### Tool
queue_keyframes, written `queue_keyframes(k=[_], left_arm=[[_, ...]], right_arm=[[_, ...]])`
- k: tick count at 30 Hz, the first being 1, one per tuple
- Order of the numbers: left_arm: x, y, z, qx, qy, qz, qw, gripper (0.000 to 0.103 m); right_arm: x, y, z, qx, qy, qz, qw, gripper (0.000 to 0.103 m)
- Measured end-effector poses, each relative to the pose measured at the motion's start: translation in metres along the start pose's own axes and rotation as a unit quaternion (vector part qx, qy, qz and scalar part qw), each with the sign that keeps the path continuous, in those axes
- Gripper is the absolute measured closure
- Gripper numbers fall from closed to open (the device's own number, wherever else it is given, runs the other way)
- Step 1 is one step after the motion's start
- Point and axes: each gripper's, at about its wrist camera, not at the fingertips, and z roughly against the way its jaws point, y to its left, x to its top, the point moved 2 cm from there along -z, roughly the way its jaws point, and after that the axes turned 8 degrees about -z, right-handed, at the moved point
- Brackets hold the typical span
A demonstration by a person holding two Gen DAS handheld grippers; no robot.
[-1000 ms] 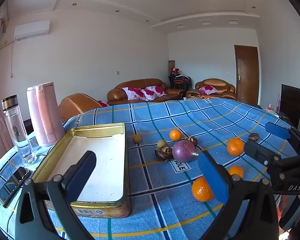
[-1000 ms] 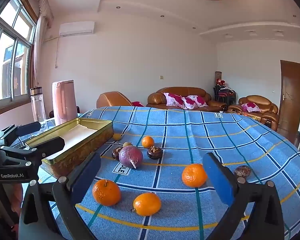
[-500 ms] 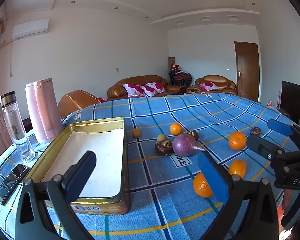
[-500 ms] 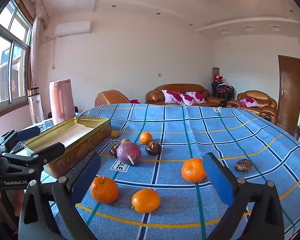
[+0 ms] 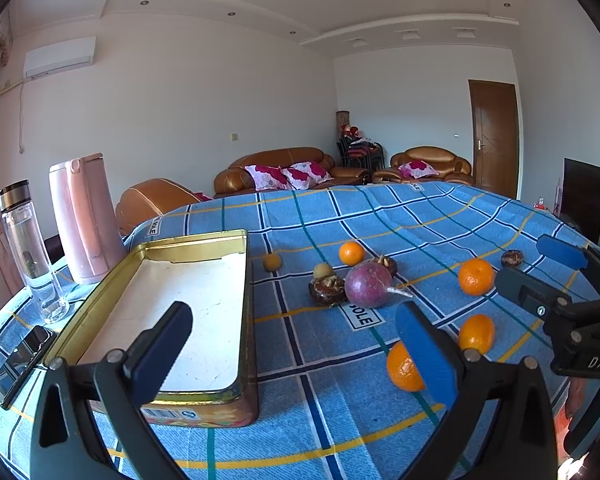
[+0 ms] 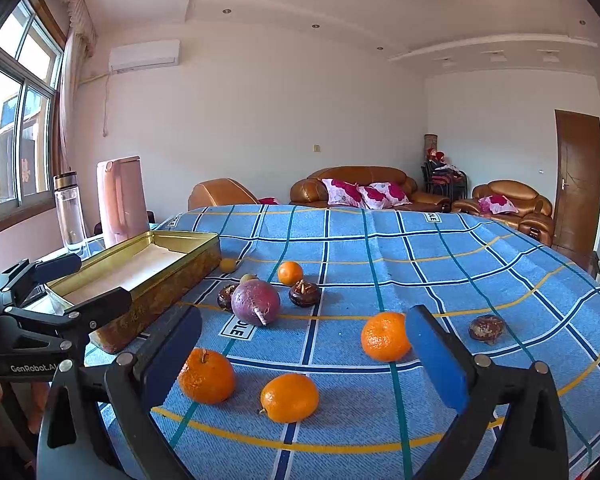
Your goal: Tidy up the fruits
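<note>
Tin (image 6: 148,268): left of the frame, nothing in it.
Left claw (image 5: 292,344): wide open, holds nothing, low in the frame.
Purple fruit (image 6: 256,302): middle, on the blue cloth (image 6: 420,264).
Oranges (image 6: 290,398): low middle, loose on the cloth.
Right claw (image 6: 304,354): wide open, holds nothing.
Tip: I think go down slowly around one orange, close softly, then carry it left to the tin.

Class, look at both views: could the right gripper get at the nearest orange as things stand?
Probably yes. The right gripper is open and empty, and the nearest orange lies on bare cloth just ahead between its fingers, with a gap to the orange on its left.
</note>
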Motion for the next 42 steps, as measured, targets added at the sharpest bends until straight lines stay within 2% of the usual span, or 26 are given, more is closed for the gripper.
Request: queue_keyframes(k=[32, 42], left_arm=[[-0.003, -0.005, -0.003, -0.001, 0.006, 0.0, 1.0, 0.0], [-0.007, -0.011, -0.011, -0.025, 0.02, 0.005, 0.9995, 0.0]], right_arm=[[-0.002, 0.0, 0.0, -0.004, 0.003, 0.004, 1.0, 0.001], [-0.011, -0.012, -0.004, -0.038, 0.02, 0.005, 0.999, 0.001]])
